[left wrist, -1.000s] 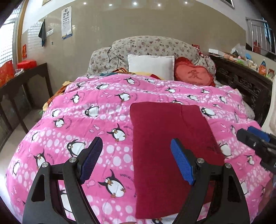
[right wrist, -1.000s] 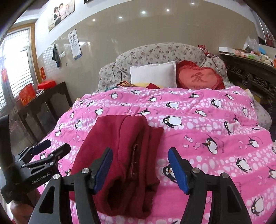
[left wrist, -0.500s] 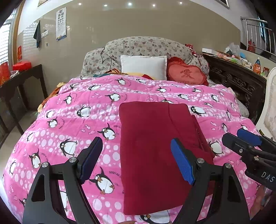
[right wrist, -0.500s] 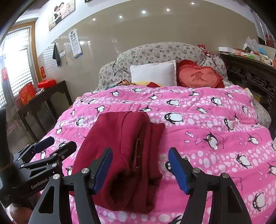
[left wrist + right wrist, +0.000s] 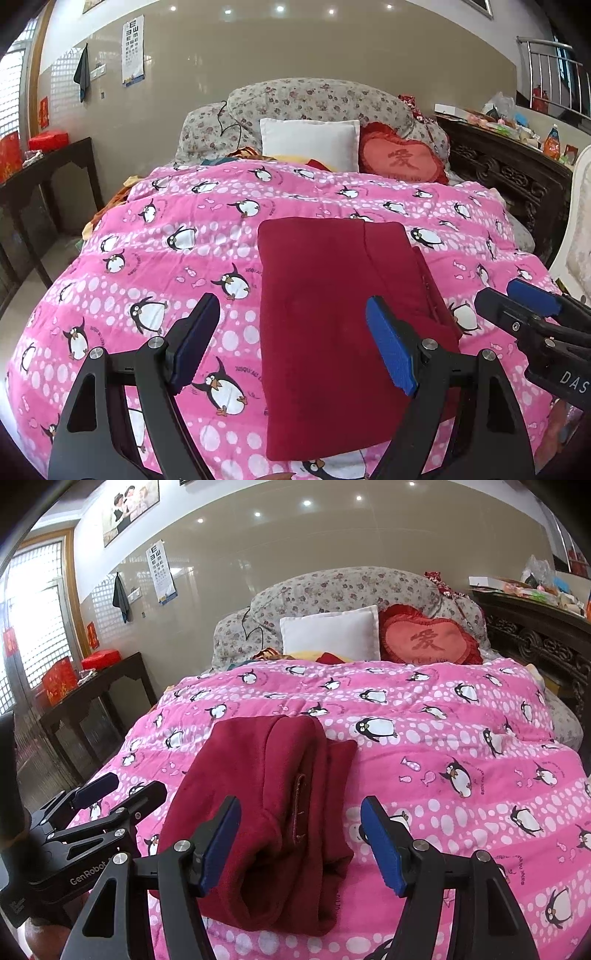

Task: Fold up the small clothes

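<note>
A dark red fleece garment (image 5: 332, 314) lies folded into a long rectangle on the pink penguin quilt (image 5: 166, 240). In the right wrist view the garment (image 5: 266, 794) shows stacked layers with an open end toward me. My left gripper (image 5: 295, 347) is open and empty, held above the garment's near left part. My right gripper (image 5: 301, 843) is open and empty, above the garment's near right edge. The right gripper also shows at the right of the left wrist view (image 5: 532, 314), and the left gripper at the left of the right wrist view (image 5: 110, 794).
A white pillow (image 5: 310, 144), a red heart cushion (image 5: 399, 158) and a floral headboard cushion (image 5: 314, 99) sit at the bed's head. A dark side table (image 5: 92, 701) stands left of the bed. A carved dark cabinet (image 5: 517, 173) with clutter stands right.
Both grippers have drawn back slightly from the bed and stayed open. The folded garment has not moved.
</note>
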{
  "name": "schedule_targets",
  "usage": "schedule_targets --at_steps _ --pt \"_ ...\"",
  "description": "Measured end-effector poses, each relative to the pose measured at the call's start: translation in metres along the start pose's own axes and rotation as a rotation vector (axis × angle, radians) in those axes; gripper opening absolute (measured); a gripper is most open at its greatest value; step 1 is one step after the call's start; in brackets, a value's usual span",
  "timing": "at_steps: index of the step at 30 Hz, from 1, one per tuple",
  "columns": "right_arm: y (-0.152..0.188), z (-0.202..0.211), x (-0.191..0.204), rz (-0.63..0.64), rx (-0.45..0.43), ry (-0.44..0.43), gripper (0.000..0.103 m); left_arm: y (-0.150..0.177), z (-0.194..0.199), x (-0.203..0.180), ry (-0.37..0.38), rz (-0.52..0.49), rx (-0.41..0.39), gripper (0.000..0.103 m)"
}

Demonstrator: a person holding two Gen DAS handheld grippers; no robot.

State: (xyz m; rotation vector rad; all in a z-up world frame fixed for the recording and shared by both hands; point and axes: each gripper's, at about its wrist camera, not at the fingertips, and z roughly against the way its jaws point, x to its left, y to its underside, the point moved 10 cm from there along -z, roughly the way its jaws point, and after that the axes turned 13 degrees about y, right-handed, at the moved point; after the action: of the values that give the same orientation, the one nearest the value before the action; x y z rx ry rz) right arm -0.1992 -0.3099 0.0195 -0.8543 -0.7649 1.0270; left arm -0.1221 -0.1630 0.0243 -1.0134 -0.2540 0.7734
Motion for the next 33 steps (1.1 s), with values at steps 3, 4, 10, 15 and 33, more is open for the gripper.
schedule_targets --at_steps 3,4,10,15,33 --pt "0.0008 -0.0017 0.0022 0.001 0.006 -0.006 0.065 0.0005 0.0 0.0024 -0.013 -0.002 -0.001 0.081" --pt "0.0011 -0.0022 0.0032 0.003 0.008 -0.007 0.065 0.0008 -0.0005 0.0033 -0.013 -0.001 0.001 0.081" --pt "0.0012 -0.0032 0.0056 0.008 0.009 -0.01 0.065 0.0017 -0.0021 0.005 -0.013 0.001 0.006 0.081" --pt "0.0016 -0.004 0.0065 0.005 0.012 -0.013 0.065 0.0017 -0.0021 0.0036 -0.019 -0.011 0.005 0.081" --pt "0.0062 -0.0042 0.0086 -0.001 0.028 -0.016 0.065 0.0045 -0.0057 0.0016 -0.014 -0.008 0.015 0.081"
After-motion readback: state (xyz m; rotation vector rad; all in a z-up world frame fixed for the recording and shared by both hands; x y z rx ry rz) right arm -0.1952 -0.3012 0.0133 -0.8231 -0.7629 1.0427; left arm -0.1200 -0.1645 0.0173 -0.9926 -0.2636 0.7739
